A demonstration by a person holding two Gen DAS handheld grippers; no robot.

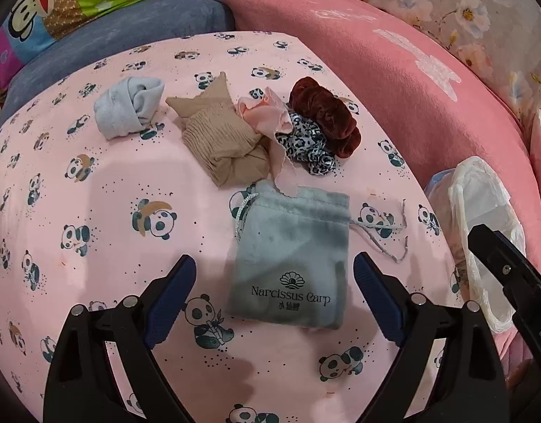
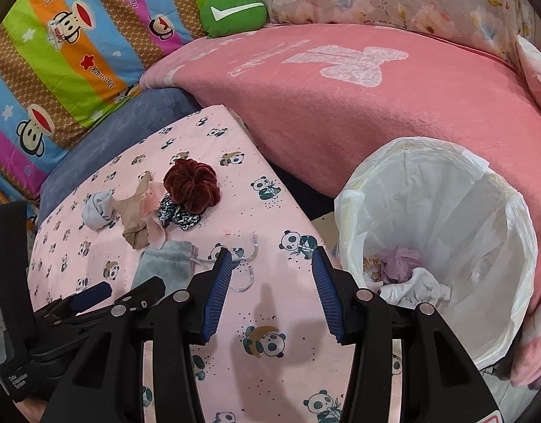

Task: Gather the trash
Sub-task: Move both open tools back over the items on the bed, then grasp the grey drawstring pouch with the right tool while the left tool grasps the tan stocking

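- The left gripper (image 1: 274, 296) hangs over a grey velvet drawstring pouch (image 1: 291, 257) printed "Narcissus Carp"; its jaws stand wide apart, one blue pad on each side of the pouch, neither touching it.
- The pouch lies flat on a pink panda-print cloth surface (image 1: 94, 194).
- Beyond it sit a rolled pale-blue sock (image 1: 127, 107), a crumpled beige stocking (image 1: 217, 134), a leopard-print scrunchie (image 1: 305, 144) and a dark-red velvet scrunchie (image 1: 323, 112).
- The right gripper (image 2: 272, 292) has its jaws apart and empty, over the cloth.
- A white-lined waste bin (image 2: 443, 190) stands just beside the surface, with crumpled scraps inside.
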